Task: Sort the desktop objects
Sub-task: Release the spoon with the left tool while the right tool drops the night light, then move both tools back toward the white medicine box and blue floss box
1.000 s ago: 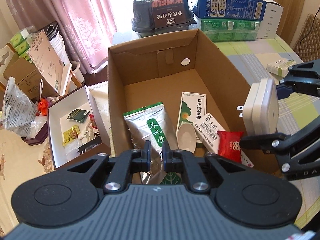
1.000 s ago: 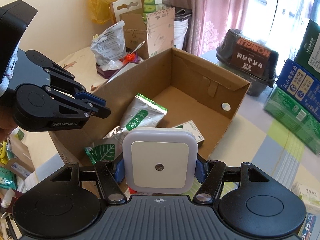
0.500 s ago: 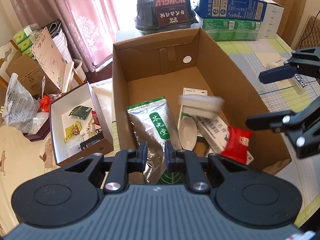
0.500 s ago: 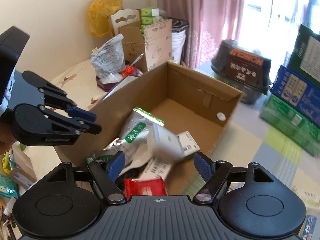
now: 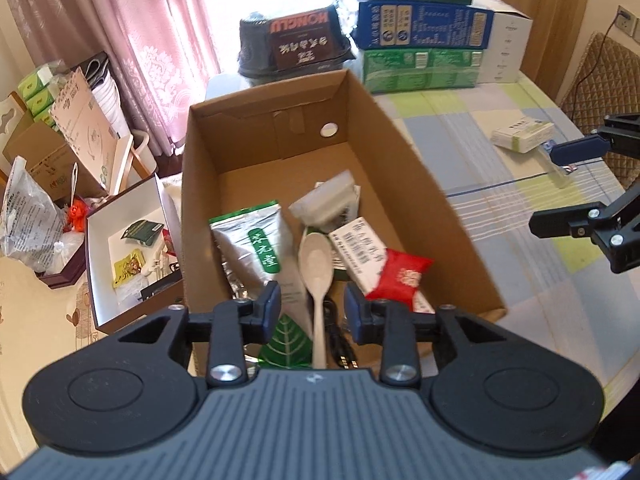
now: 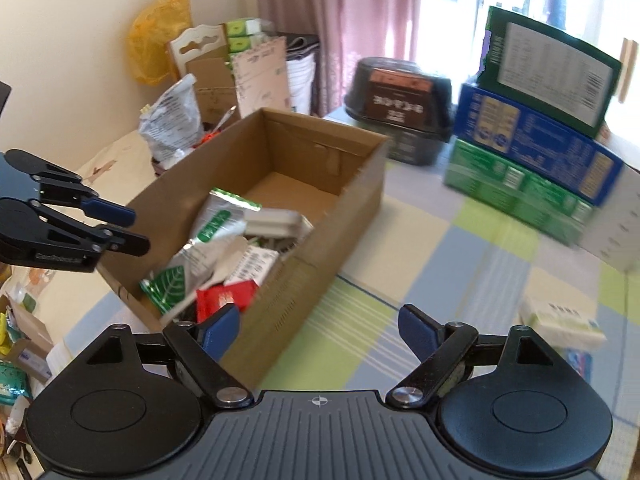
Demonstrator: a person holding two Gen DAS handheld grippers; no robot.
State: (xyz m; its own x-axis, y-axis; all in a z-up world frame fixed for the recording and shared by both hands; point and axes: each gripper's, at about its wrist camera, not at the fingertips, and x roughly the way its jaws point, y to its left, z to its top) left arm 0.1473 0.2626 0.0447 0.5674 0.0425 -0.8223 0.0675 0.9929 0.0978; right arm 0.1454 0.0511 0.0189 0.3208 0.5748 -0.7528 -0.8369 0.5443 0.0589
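An open cardboard box (image 5: 404, 168) (image 6: 348, 196) stands on the checked tablecloth. In it lie a silver-green tea pouch (image 5: 250, 240), a white spoon (image 5: 317, 268), a white barcode carton (image 5: 360, 250), a red packet (image 5: 398, 278) and the white night-light plug (image 5: 326, 200) (image 6: 276, 220). My left gripper (image 5: 313, 306) is open and empty over the box's near end. My right gripper (image 6: 318, 328) is open and empty, right of the box; it shows in the left wrist view (image 5: 560, 188). A small white-green carton (image 5: 522, 134) (image 6: 560, 322) lies on the cloth.
Stacked green and blue cartons (image 5: 420, 36) (image 6: 528, 160) and a black lidded tub (image 5: 294, 46) stand behind the box. Left of the table are an open white box of small items (image 5: 128, 248), bags and cardboard (image 5: 28, 216). A chair (image 5: 600, 76) is at right.
My right gripper opened and dropped the white night-light plug into the box, then drew back to the right. My left gripper opened from shut.
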